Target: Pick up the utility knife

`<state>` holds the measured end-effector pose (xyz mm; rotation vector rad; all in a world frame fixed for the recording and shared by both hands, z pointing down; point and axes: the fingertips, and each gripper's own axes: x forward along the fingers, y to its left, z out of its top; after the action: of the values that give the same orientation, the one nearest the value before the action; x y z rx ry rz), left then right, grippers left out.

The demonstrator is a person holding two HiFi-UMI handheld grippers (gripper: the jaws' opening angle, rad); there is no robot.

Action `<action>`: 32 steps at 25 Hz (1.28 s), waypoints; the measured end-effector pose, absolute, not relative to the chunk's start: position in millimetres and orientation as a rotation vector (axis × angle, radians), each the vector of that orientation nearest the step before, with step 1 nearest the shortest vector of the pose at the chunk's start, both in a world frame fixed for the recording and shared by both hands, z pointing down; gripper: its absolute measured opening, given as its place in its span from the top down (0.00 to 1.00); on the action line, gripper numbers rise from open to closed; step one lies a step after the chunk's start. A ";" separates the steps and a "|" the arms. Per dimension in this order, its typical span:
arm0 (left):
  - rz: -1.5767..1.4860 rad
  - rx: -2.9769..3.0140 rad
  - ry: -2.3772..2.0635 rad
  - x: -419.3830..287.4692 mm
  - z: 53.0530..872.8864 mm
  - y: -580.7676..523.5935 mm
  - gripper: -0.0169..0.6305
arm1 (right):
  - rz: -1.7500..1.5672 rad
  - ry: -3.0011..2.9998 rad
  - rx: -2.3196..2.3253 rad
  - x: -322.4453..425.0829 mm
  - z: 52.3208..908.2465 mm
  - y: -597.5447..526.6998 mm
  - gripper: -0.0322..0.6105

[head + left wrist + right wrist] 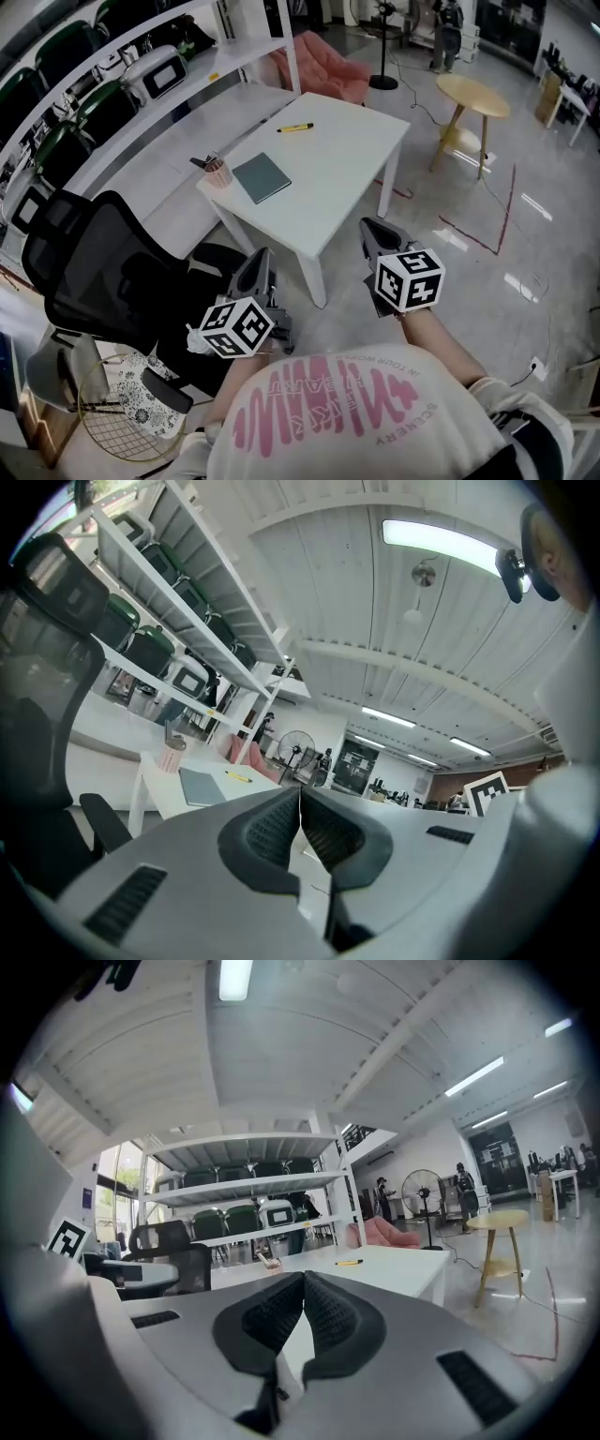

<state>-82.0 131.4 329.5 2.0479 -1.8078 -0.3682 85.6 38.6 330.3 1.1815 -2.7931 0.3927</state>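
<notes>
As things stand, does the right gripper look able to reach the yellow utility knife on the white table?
Probably not: right gripper hangs short of the table; utility knife lies unobstructed near its far edge.

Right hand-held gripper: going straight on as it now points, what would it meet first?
Probably the white table: the right hand-held gripper, shut and empty, points at its near edge, though depth is unclear.

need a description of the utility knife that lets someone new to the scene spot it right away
Start at the white table in the middle of the room. The utility knife lies flat near its far edge, on its own, apart from the grey-green notebook and the pink pen cup on the left side. It is the only slim yellow thing on the tabletop.
</notes>
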 end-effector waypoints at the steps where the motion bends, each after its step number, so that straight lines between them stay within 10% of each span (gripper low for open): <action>1: -0.375 2.039 -1.822 -85.7 326.8 117.9 0.94 | 0.388 -2.803 1.173 83.2 325.5 24.3 0.93; 32: -0.310 1.954 -1.808 -183.5 367.8 -131.7 0.94 | 0.625 -2.750 1.114 -21.6 378.4 -226.4 0.93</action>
<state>-183.5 -131.7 367.8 1.9539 -1.8082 -0.3103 -21.6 -226.4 378.4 1.1142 -2.7504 0.6252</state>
